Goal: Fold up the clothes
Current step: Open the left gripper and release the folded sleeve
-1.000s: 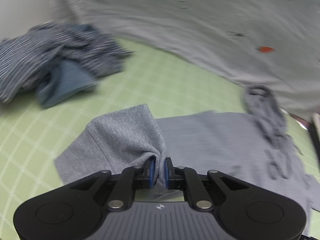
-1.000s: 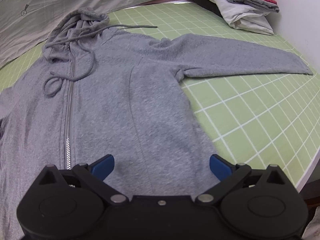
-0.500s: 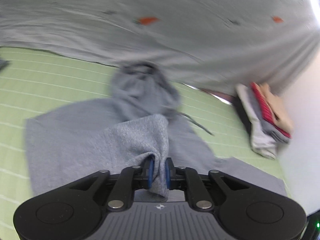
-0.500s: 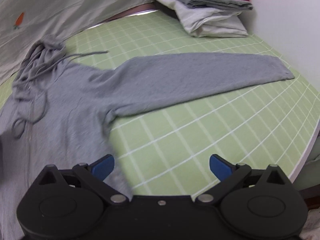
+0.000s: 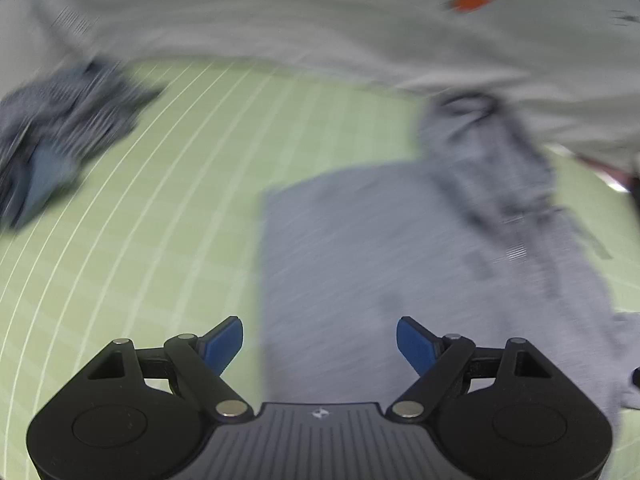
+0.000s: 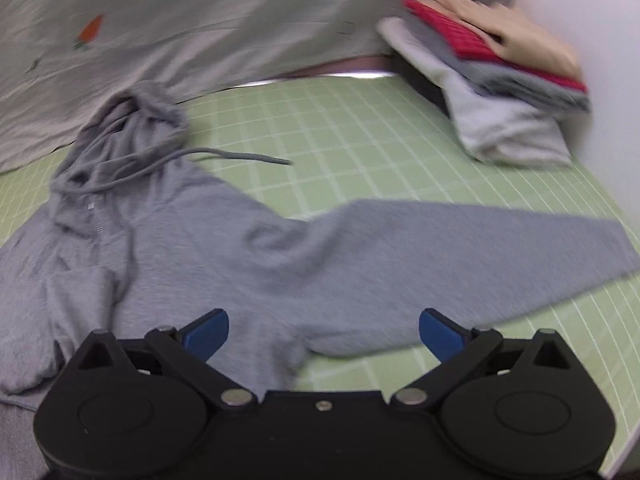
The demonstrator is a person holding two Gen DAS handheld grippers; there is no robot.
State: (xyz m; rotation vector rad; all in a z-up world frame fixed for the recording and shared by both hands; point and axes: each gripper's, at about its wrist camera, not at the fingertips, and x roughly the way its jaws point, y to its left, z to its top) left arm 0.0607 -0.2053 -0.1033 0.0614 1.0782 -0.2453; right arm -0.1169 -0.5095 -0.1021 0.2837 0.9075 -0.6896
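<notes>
A grey zip hoodie lies on the green grid mat, hood at the back. Its one sleeve stretches flat to the right in the right wrist view. In the blurred left wrist view the hoodie shows a straight folded left edge. My left gripper hovers over that edge; its jaws are opening and nothing is between them. My right gripper stands open above the hoodie's armpit area, holding nothing.
A stack of folded clothes sits at the back right near the wall. A crumpled striped blue garment lies at the far left of the mat. A pale grey printed sheet hangs along the back.
The left gripper let go of the grey sleeve cuff it was pinching and its jaws spread wide. Its view swung back left. The right gripper moved to the right, toward the outstretched sleeve.
</notes>
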